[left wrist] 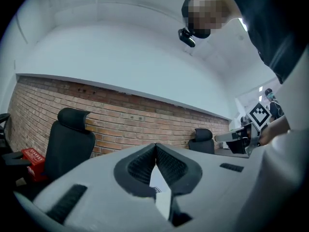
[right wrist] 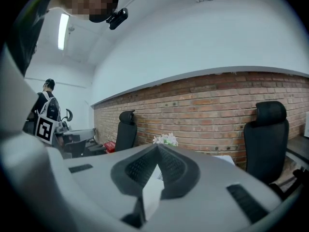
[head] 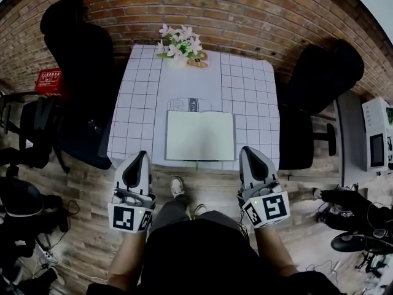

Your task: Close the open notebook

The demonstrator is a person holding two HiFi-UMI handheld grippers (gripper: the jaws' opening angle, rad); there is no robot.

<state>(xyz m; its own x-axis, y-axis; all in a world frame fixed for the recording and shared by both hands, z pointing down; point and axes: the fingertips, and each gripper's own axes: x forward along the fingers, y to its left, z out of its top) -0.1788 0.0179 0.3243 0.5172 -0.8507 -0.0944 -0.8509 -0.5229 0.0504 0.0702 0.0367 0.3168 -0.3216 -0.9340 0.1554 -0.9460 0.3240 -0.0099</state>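
Notebook (head: pixel 200 135) lies open and flat near the front edge of the table (head: pixel 141 91). Left gripper (head: pixel 143 155) and right gripper (head: pixel 247 151) hover just short of it, jaws pressed together, holding nothing. Closed tips could shove the book rather than lift a cover.

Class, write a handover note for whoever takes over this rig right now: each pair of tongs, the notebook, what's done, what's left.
Left tongs: shut, empty, at the near edge of the table.
Right tongs: shut, empty, same edge.
Notebook: open, flat on the table, ahead and between them, untouched.
Done: nothing yet.
Left: reach in and fold it shut.
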